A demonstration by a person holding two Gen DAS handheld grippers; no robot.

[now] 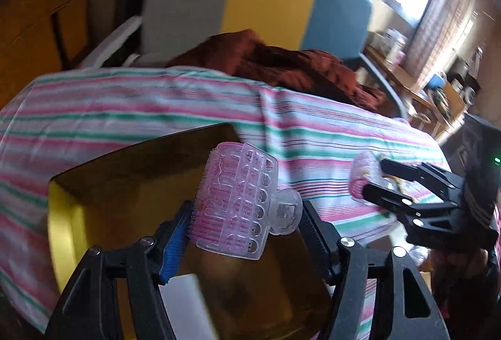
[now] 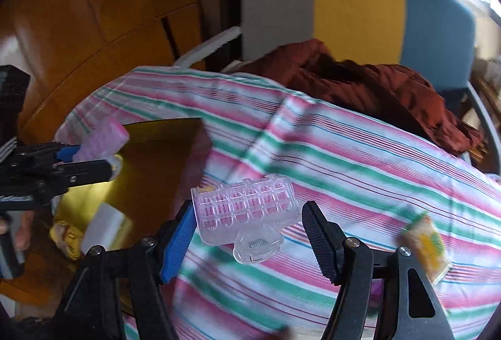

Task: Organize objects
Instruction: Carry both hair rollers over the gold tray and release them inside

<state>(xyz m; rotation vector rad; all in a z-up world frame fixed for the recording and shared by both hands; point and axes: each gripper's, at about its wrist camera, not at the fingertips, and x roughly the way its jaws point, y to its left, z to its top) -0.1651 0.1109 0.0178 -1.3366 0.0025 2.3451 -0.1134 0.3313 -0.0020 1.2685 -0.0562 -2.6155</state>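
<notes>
clamped crosswise in the left gripper (image 1: 247,214), a pink hair roller (image 1: 235,199), poised over the yellow box (image 1: 62,230). gripped in the right gripper (image 2: 247,224), a second roller (image 2: 244,208) above the striped cloth (image 2: 344,167), beside a yellow packet (image 2: 429,243).

No legible text, label, brand or number anywhere in either view.

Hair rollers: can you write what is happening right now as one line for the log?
left gripper: shut on pink hair roller, over yellow box | right gripper: second hair roller between its fingers, grip unclear, over striped cloth
</notes>
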